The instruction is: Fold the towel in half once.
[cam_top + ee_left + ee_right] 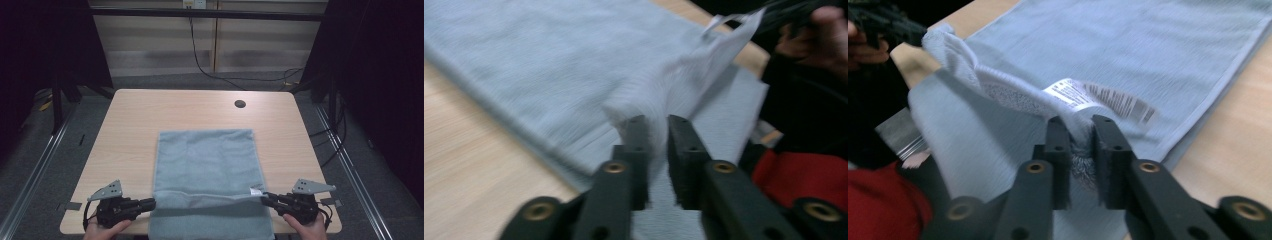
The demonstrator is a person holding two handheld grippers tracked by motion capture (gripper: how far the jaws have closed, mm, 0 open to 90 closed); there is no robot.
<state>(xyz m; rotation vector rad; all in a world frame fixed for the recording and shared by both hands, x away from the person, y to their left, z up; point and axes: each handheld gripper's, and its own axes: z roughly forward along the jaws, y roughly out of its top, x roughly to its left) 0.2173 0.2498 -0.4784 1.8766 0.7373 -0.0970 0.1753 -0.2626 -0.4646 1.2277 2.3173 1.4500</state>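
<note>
A light blue-grey towel lies flat on the wooden table, its near part hanging over the front edge. My left gripper is shut on the towel's near left corner and holds it lifted. On the other side, my right gripper is shut on the near right corner, beside the white care label. The edge between both corners is raised off the table in a fold. In the left gripper view the right gripper shows far off; in the right gripper view the left gripper shows far off.
A dark round cable hole sits in the table near its far right. Black frame posts and cables stand beyond the table. Bare wood lies on both sides of the towel.
</note>
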